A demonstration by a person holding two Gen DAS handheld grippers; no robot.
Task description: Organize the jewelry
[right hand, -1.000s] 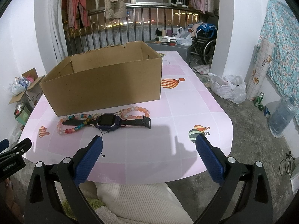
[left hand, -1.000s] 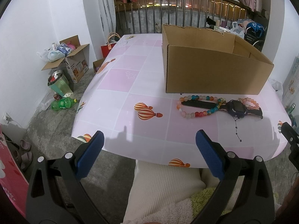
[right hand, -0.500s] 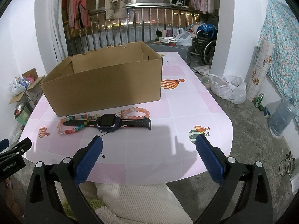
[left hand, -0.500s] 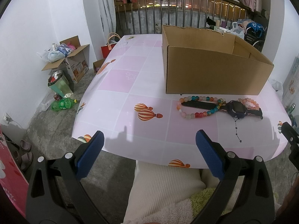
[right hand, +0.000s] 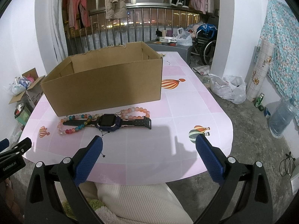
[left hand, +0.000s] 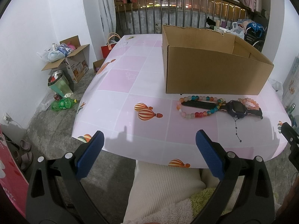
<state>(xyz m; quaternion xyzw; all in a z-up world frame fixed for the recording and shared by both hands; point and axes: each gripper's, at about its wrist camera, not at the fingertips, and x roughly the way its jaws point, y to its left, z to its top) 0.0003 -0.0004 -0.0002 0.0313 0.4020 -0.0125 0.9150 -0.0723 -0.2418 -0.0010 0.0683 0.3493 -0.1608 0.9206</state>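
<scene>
Right now you are holding both the left gripper (left hand: 149, 141) and right gripper (right hand: 149, 145) with jaws spread wide, gripping nothing. Nothing is getting sorted: watch (right hand: 108, 121) and beaded bracelets (right hand: 74, 124) are lying at twelve o'clock, just before the box (right hand: 104, 82).

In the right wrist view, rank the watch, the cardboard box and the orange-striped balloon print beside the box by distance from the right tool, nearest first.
1. Watch: lying flat on the table, ahead and left of the open right tool.
2. Cardboard box: just behind the watch, left of centre.
3. Orange-striped balloon print: on the tablecloth at the box's right side, farthest back.
</scene>
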